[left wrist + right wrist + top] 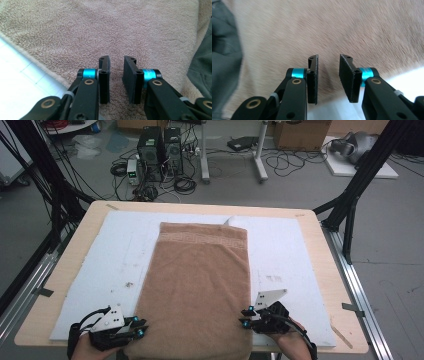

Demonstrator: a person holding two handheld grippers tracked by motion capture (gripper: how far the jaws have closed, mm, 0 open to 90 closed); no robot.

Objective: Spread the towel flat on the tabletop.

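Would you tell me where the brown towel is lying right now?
In the high view, the brown towel lies flat down the middle of the white mat, its near end between the left gripper and right gripper.

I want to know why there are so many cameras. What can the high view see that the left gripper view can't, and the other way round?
The high view alone shows the whole wooden table, the towel's patterned far band, the right gripper, and the computer towers on the floor.

The left gripper view alone shows the towel's fuzzy loops up close and the gap between the left gripper's open jaws.

Both show the tan towel, the white mat under it and the left gripper.
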